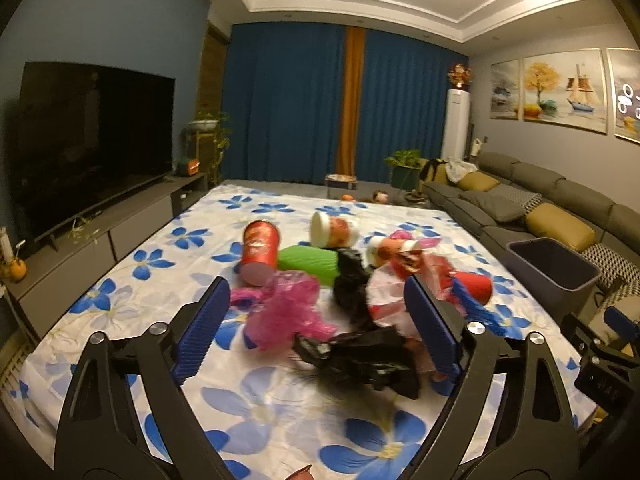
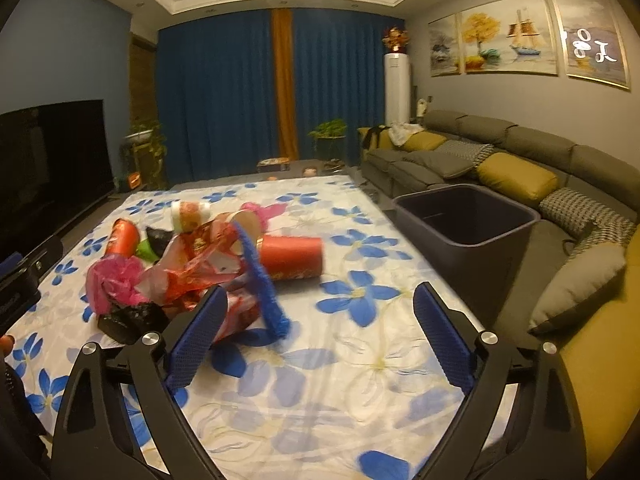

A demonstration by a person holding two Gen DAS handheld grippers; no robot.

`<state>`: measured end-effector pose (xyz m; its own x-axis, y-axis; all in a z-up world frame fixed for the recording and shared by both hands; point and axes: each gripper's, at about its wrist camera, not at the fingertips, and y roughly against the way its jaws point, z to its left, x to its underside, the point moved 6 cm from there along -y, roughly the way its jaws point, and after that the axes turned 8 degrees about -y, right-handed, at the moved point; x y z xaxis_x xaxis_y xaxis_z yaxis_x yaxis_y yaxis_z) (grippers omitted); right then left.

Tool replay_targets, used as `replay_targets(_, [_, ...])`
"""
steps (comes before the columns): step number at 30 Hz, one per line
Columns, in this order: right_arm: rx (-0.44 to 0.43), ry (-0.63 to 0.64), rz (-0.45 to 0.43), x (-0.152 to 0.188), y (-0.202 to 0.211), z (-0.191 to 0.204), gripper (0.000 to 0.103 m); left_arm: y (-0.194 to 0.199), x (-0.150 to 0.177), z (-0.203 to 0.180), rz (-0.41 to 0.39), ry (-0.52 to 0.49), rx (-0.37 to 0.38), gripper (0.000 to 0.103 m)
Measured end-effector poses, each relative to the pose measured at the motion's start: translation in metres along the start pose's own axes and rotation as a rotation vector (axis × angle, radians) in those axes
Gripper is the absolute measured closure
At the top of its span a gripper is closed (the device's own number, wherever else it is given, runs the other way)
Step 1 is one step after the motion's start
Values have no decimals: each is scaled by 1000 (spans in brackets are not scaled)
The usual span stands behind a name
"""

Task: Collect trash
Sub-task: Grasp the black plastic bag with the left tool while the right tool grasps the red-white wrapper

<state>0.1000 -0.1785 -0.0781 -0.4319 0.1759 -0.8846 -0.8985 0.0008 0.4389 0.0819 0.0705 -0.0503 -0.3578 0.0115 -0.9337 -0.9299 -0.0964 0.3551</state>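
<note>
spread wide above a flowered cloth (image 1: 160, 248), left gripper (image 1: 316, 328), jaws apart with nothing pinched, pink bag (image 1: 288, 312) and crumpled black bag (image 1: 360, 356) just ahead between its fingers. likewise agape, right gripper (image 2: 320, 344), gripping nothing, red cup (image 2: 292, 256) lying beyond its tips, red wrapper (image 2: 196, 268) ahead-left, dark bin (image 2: 464, 220) ahead-right beside a sofa (image 2: 520, 152).

Both cameras look forward and slightly down, low over the flowered cloth (image 1: 280, 408), toward the blue curtains (image 2: 224, 92). The left view is close to the trash pile (image 1: 340, 292); the right view stands more toward the sofa (image 2: 500, 152). Both show the pile and the dark bin (image 2: 468, 220).
</note>
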Motion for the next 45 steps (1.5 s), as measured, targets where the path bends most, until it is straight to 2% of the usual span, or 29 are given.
replay_targets(4, [-69, 25, 53, 8, -19, 24, 22, -8, 5, 10, 12, 5, -15, 20])
replay_targets(10, [-148, 58, 81, 6, -43, 59, 24, -22, 13, 23, 37, 13, -40, 20])
replay_targets(15, [-203, 75, 90, 2, -53, 85, 32, -29, 16, 37, 39, 28, -69, 20])
replay_targets(19, [-220, 94, 117, 2, -69, 102, 46, -34, 17, 48, 40, 41, -86, 20])
replay_targets(21, [-226, 100, 138, 3, -77, 107, 58, -35, 18, 48, 43, 41, -83, 21])
replay_targets(25, [-247, 126, 169, 8, -85, 113, 87, -36, 21, 47, 52, 32, -60, 24])
replay_targets(28, [-252, 142, 148, 7, -81, 113, 95, -36, 23, 41, 56, 28, -23, 27])
replay_targets(35, [-264, 125, 74, -9, -59, 97, 98, -32, 30, 6, 56, -25, 107, 27])
replay_targets(41, [-264, 103, 7, -23, -33, 74, 99, -41, 37, -22, 90, -74, 168, 21])
replay_targets(45, [-253, 101, -22, -27, -24, 64, 99, -51, 42, -34, 123, -82, 195, 20])
